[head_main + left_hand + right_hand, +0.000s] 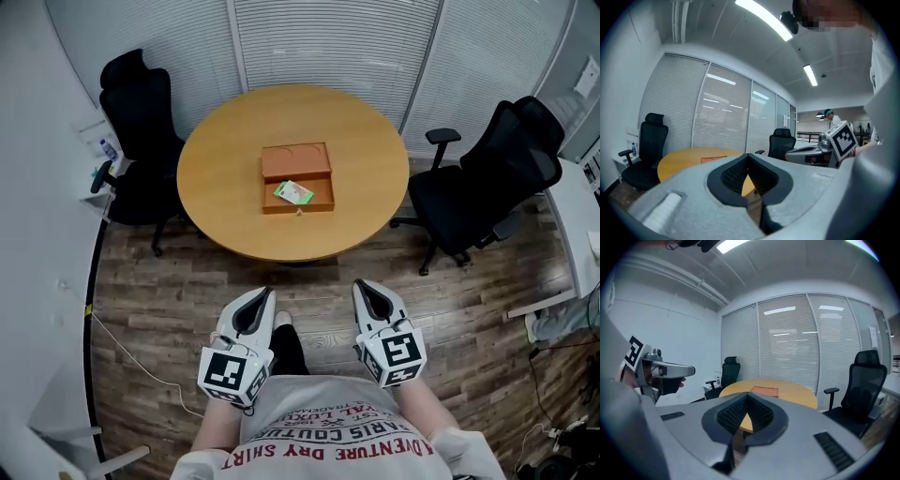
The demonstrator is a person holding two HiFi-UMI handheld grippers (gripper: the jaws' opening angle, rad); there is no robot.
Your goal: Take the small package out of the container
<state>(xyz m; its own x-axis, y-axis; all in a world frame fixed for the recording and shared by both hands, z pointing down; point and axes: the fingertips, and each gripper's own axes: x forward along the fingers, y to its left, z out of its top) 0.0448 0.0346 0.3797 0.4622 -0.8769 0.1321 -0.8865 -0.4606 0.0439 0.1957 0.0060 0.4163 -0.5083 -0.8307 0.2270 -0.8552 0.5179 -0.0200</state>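
A brown wooden container (297, 175) sits in the middle of a round wooden table (221, 190); its front drawer is pulled out. A small green-and-white package (293, 192) lies in that drawer. Both grippers hang close to the person's torso, well short of the table. My left gripper (261, 293) has its jaws together and nothing in them, and so does my right gripper (364, 286). In the left gripper view the tips (748, 155) meet in front of the far container (714, 160). In the right gripper view the container (765, 390) lies beyond the closed tips (749, 396).
A black office chair (141, 122) stands left of the table and another (497, 178) to its right. Blinds on glass walls run behind. A desk edge (572, 234) lies at far right, and a cable (122, 347) crosses the wood floor at left.
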